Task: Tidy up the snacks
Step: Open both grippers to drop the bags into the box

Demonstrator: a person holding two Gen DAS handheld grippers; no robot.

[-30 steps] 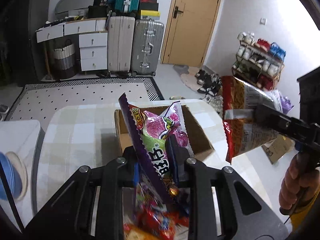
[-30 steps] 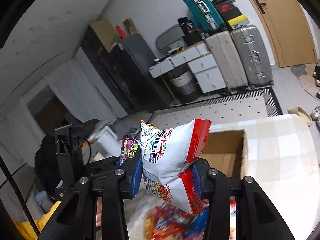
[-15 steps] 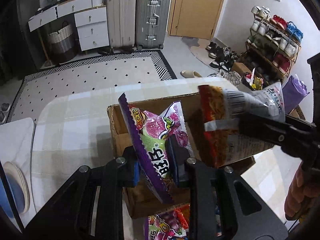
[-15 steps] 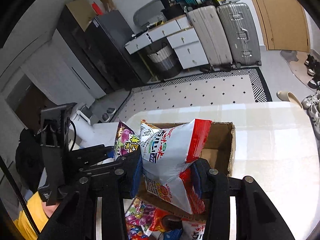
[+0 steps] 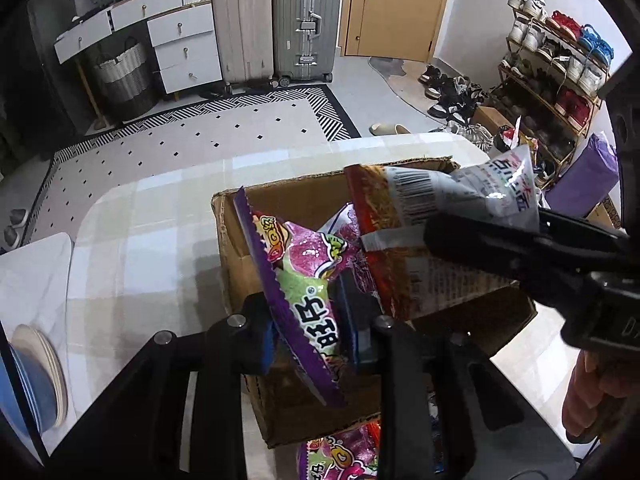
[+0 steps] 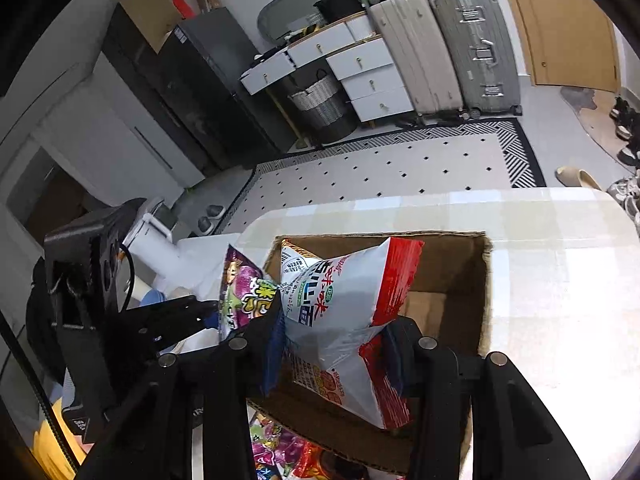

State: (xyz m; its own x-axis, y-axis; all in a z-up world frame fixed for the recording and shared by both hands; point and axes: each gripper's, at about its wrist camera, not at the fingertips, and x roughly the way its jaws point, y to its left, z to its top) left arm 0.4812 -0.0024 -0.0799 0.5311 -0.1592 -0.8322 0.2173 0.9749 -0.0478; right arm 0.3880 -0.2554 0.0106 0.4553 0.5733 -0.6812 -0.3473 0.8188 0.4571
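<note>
While both packets hang over the open brown cardboard box on the pale checked table, bare tabletop lies beyond its rims.
Left gripper pinches the purple candy packet; right gripper clamps the white-and-red noodle packet above the box's empty far corner.

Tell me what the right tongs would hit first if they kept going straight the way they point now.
Probably the inside of the open cardboard box: the right tongs, shut on the white and red snack bag, aim down into it. That bag would likely land first, though depth is unclear.
</note>
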